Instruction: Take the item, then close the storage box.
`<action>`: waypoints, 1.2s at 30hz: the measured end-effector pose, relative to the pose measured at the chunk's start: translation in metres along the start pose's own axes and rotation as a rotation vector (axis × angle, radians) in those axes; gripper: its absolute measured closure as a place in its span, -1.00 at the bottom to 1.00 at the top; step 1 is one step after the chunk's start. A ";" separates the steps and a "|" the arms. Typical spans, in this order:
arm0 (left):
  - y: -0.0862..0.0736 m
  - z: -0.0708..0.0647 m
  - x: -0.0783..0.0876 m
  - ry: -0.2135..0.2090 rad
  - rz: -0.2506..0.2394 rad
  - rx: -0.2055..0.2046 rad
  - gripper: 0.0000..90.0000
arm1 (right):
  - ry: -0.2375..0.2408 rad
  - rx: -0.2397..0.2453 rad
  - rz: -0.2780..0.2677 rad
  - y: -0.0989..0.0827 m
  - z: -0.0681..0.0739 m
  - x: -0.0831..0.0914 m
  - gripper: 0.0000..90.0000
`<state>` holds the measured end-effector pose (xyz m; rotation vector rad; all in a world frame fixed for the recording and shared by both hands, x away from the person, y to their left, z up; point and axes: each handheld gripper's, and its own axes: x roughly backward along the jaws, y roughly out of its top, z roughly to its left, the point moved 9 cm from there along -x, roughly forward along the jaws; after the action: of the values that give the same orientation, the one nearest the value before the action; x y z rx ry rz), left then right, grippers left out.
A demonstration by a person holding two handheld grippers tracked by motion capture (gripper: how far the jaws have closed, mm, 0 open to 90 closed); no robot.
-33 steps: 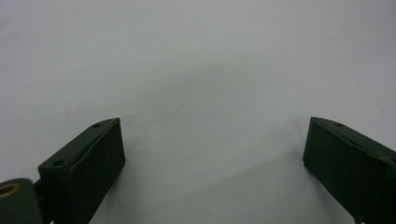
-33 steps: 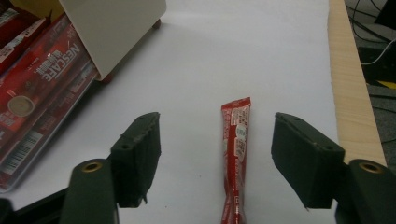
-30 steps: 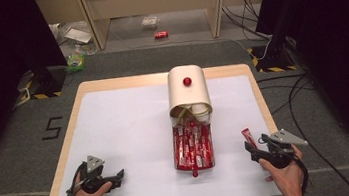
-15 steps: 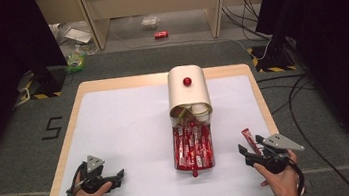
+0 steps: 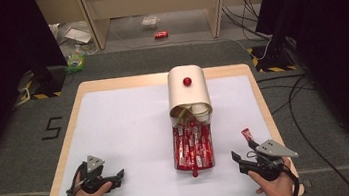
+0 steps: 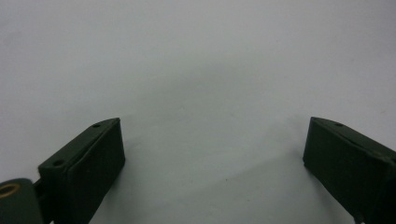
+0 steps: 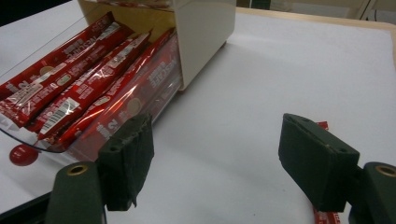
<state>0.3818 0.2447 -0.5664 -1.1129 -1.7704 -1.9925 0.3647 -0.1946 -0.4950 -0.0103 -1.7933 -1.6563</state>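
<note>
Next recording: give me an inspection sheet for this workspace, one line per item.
Surface: white mat on a wooden table, clean.
Job's things: cream box with a clear drawer pulled out, full of red packets; one loose packet beside the right gripper.
Clutter: nothing seen on the mat.
Grippers: left gripper open over bare mat; right gripper open, holding nothing.
Cables: several on the floor at the right.
Surroundings: red can and litter on the floor beyond.

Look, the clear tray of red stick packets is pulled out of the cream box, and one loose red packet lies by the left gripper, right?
Not quite. The loose red packet lies by the right gripper, not the left; the high view shows it. The clear tray of red stick packets is indeed pulled out of the cream box.
</note>
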 end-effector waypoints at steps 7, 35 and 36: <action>0.000 0.000 0.000 0.001 -0.001 0.001 -0.90 | 0.027 0.008 0.008 -0.004 0.011 0.001 -0.39; 0.000 0.000 0.000 0.001 -0.001 0.001 -0.90 | 0.091 0.027 0.010 -0.015 0.039 0.009 -0.39; 0.000 0.000 0.000 0.001 -0.001 0.001 -0.90 | 0.097 0.030 0.011 -0.015 0.040 0.009 -0.39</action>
<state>0.3819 0.2446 -0.5664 -1.1111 -1.7711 -1.9919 0.3322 -0.1657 -0.5022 0.0724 -1.7417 -1.5955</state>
